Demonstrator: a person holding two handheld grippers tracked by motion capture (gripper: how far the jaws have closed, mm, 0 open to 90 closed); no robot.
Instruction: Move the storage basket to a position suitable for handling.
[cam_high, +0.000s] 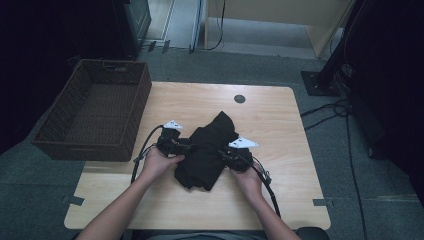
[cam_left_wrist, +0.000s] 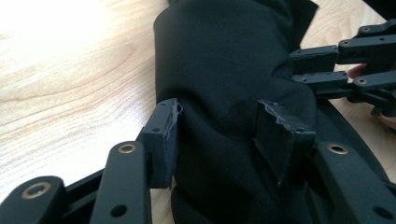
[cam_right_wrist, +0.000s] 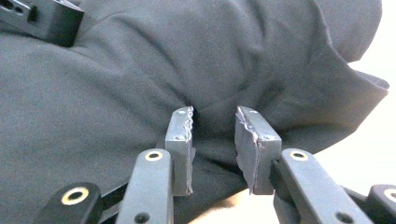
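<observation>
Two sets of jaws stand apart, each with black cloth between its pads. Left gripper (cam_left_wrist: 219, 128) straddles a thick fold, right gripper (cam_right_wrist: 214, 135) a smaller ridge; whether either truly pinches, cannot tell. Black garment (cam_high: 207, 150) lies bunched mid-table (cam_high: 280, 200) between both hands. Best to close fully on several layers before lifting, keeping the hands level. Wicker basket (cam_high: 141, 102) at table's left edge, empty.
</observation>
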